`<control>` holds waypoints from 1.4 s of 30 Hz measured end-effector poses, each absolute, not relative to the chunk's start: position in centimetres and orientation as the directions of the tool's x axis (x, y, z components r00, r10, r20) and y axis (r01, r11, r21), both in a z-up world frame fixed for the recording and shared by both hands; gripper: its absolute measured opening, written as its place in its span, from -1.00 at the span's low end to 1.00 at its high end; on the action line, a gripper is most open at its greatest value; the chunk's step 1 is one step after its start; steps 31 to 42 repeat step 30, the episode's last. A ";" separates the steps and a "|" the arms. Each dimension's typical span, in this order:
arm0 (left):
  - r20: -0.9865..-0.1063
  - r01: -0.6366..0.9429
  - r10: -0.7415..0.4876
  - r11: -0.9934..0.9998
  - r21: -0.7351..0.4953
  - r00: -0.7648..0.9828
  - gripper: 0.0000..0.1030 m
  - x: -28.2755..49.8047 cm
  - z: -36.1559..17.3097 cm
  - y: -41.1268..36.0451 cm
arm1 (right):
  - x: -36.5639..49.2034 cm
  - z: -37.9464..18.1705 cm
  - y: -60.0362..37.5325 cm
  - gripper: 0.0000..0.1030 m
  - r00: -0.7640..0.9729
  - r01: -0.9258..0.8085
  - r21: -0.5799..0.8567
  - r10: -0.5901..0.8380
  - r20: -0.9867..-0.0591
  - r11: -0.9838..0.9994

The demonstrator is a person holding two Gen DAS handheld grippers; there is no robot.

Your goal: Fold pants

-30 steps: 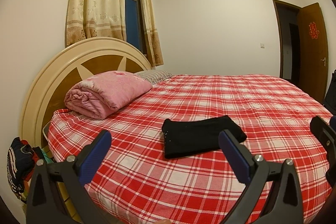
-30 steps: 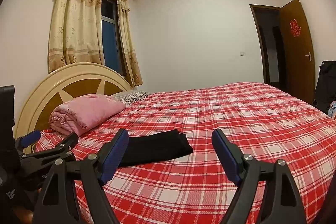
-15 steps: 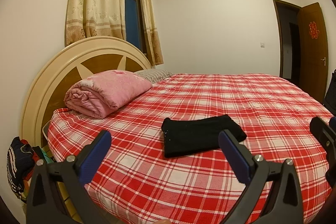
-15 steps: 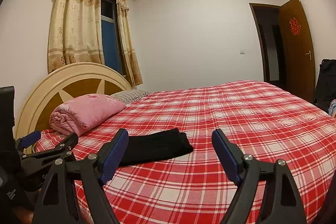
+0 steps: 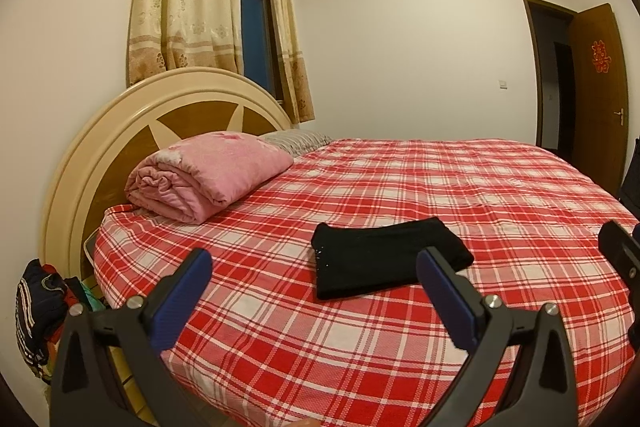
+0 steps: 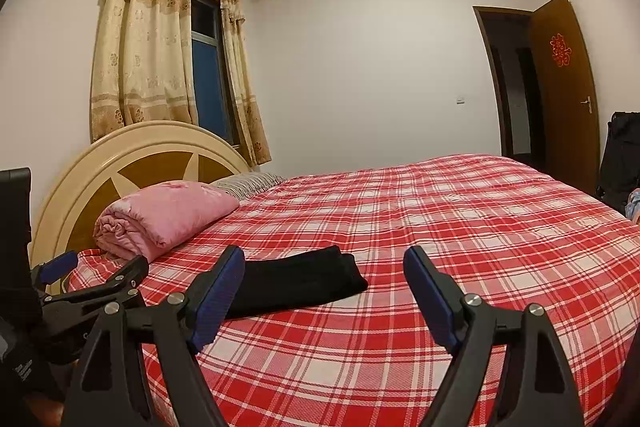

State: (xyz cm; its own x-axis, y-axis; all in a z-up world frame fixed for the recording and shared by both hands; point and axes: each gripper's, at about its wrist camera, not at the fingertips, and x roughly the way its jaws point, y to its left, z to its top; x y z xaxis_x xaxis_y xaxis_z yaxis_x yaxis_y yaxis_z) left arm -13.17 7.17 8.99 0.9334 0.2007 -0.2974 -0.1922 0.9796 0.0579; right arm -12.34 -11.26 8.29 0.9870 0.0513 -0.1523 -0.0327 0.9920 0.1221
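Note:
Black pants [image 5: 384, 259] lie folded into a compact rectangle on the red plaid bed [image 5: 400, 187], also seen as black pants [image 6: 296, 279] in the right wrist view. My left gripper [image 5: 314, 275] hovers short of them near the bed's front edge, open, nothing between its blue pads. My right gripper [image 6: 324, 275] is held to the right of the pants, also open and empty. The left gripper [image 6: 92, 275] shows at the left edge of the right wrist view. Part of the right gripper shows at the right edge of the left wrist view.
A rolled pink quilt [image 5: 208, 179] and a striped pillow [image 5: 296, 139] lie by the round headboard [image 5: 120, 131]. Clothes [image 5: 36, 303] are piled on the floor at left. A brown door [image 5: 600, 87] stands open at the far right, with a dark bag [image 6: 620, 155] beside it.

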 end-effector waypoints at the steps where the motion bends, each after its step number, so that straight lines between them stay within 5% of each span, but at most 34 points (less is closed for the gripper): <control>1: -0.298 -0.192 0.200 0.980 0.058 0.933 1.00 -13.2 9.0 7.2 | -12.4 8.3 -11.2 0.60 0.987 -0.032 0.122 0.050 -0.152 0.992; 42: -0.358 -0.156 0.145 0.988 -0.001 0.923 1.00 -12.1 8.5 8.3 | -12.4 8.1 -11.0 0.60 0.986 -0.019 0.127 0.039 -0.161 0.992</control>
